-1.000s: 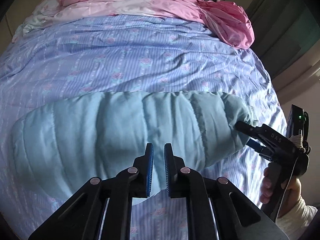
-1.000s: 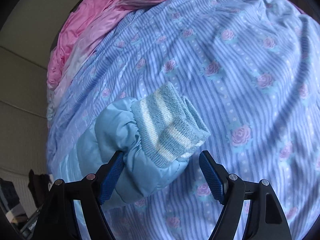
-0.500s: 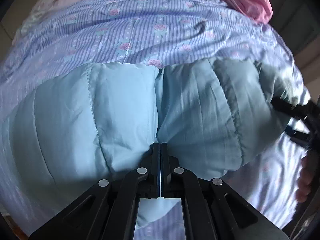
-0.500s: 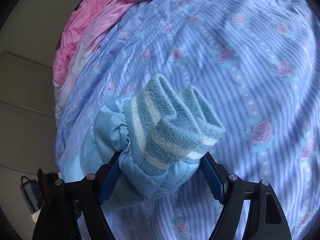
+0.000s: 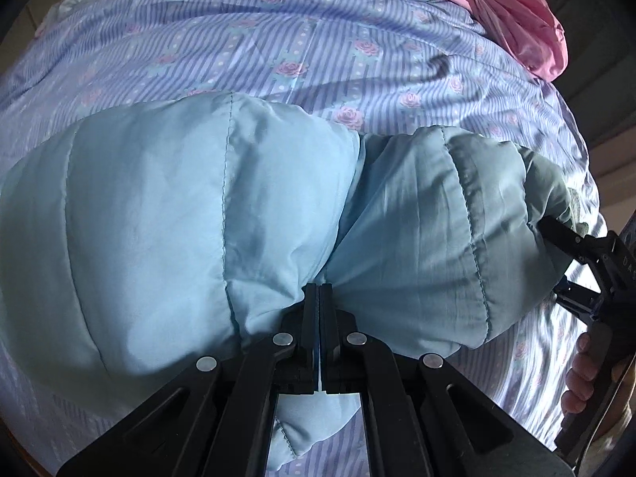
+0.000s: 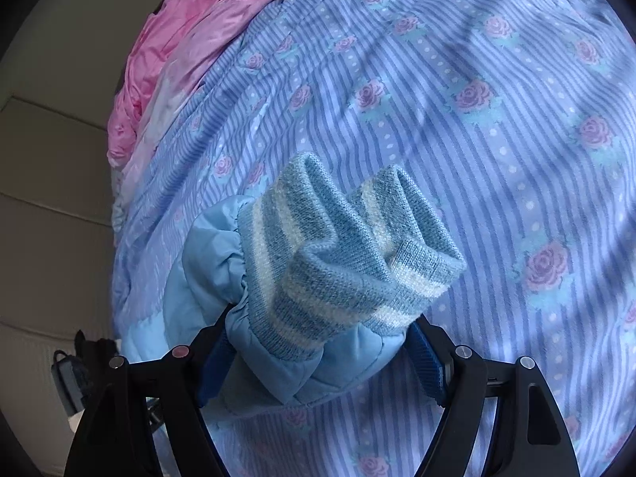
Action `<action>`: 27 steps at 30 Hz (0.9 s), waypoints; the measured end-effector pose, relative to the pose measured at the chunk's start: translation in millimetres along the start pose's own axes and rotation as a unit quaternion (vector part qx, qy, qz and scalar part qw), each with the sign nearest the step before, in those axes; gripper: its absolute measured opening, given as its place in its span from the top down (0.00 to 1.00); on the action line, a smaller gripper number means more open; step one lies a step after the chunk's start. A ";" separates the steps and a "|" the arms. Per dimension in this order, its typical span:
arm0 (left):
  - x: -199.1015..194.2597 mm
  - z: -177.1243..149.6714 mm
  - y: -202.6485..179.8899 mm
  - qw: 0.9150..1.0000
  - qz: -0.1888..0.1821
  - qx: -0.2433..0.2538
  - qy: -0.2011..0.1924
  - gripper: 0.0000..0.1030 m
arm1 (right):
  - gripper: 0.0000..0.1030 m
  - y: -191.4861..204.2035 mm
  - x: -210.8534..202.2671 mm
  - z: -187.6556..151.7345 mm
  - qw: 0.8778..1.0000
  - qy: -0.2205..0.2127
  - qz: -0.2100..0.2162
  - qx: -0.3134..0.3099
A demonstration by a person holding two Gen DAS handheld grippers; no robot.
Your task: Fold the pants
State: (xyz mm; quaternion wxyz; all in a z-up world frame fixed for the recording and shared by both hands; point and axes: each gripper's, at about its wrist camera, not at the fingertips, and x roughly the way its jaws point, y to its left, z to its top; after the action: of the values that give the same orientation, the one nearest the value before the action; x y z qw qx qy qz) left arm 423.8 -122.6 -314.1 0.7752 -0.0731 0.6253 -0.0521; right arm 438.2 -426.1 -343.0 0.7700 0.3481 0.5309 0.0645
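Note:
Light-blue quilted padded pants [image 5: 167, 214] lie across the striped bedspread, lengthwise left to right. My left gripper [image 5: 319, 294] is shut on the near edge of the pants at their middle, and the fabric bunches at the jaws. The leg end with its blue-and-white striped knit cuffs [image 6: 342, 254] sits between the fingers of my right gripper [image 6: 322, 357], which press on the padded fabric just behind the cuffs. In the left wrist view the right gripper [image 5: 572, 266] shows at the pants' right end.
The blue striped bedspread with roses [image 5: 278, 39] covers the bed. A pink crumpled blanket [image 5: 516, 12] lies at the far end, also in the right wrist view [image 6: 179, 51]. Beyond the bed's left edge are a wall and dark items on the floor [image 6: 75, 373].
My left gripper moved forward and shut on the pants' near edge. My right gripper closed from wide open onto the cuff end and lifted it slightly.

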 end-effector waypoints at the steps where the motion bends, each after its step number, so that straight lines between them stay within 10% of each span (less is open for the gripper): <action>1: -0.5 0.5 -1.0 1.000 0.005 0.006 0.000 0.96 | 0.24 -1.3 0.2 0.8 1.000 0.001 0.004 0.004; 7: -2.6 0.1 -5.6 1.000 0.017 0.010 0.001 0.96 | 0.52 1.5 -10.8 2.3 1.000 -0.005 0.008 -0.002; 16: 3.8 7.9 -16.8 1.000 0.021 0.019 0.008 0.96 | 0.62 67.3 -72.4 -14.5 0.991 -0.053 -0.019 -0.120; 23: 1.5 21.5 -22.2 0.999 0.026 0.025 0.022 0.96 | 0.63 156.8 -94.9 -49.6 0.947 -0.095 -0.104 -0.288; 27: -57.4 20.7 -13.7 0.998 0.022 0.019 -0.053 0.97 | 0.63 189.7 -106.0 -56.1 0.931 -0.111 -0.118 -0.327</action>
State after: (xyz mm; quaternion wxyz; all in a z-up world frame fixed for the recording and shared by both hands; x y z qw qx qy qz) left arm 432.0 -125.2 -252.2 0.8096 -0.0476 0.5836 -0.0426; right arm 395.8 -307.4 -157.3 0.8971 0.0166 0.4289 0.1044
